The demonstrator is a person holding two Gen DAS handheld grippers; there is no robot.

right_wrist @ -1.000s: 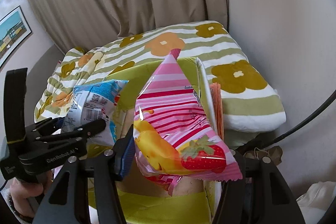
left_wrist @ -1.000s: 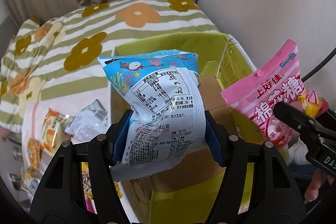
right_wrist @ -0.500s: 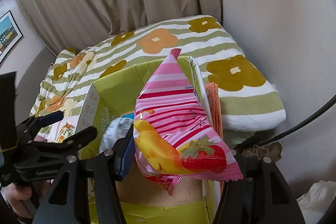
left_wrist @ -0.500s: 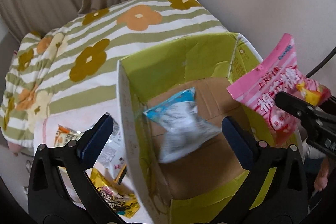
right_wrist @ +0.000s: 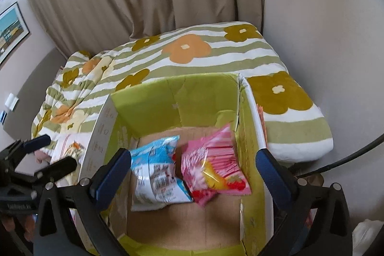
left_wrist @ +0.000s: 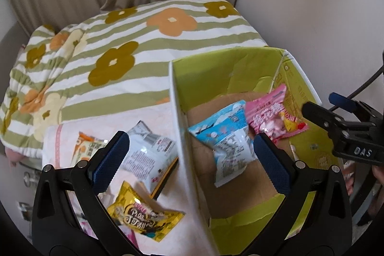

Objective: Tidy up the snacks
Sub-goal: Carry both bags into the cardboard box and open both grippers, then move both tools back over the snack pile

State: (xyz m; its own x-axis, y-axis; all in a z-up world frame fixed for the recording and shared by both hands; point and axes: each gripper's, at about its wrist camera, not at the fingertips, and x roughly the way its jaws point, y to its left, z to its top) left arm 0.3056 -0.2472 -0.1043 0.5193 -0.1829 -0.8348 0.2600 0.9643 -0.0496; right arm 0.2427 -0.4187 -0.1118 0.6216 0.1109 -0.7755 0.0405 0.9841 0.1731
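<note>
A green cardboard box (left_wrist: 230, 68) (right_wrist: 172, 92) stands open on the bed. A blue-and-white snack bag (left_wrist: 228, 138) (right_wrist: 156, 174) and a pink marshmallow bag (left_wrist: 273, 114) (right_wrist: 213, 167) lie side by side on its brown floor. My left gripper (left_wrist: 189, 160) is open and empty, straddling the box's left wall. My right gripper (right_wrist: 192, 172) is open and empty above the two bags; it also shows at the right edge of the left wrist view (left_wrist: 340, 119).
Loose snacks lie left of the box on a pale cloth: a white bag (left_wrist: 148, 150), a yellow bag (left_wrist: 144, 215) and an orange-printed bag (left_wrist: 88, 150). A striped flower quilt (left_wrist: 144, 40) covers the bed behind. Curtain and wall stand beyond.
Both grippers opened. The blue bag dropped from the left one into the box, then the pink bag dropped from the right one beside it. The left gripper shifted left.
</note>
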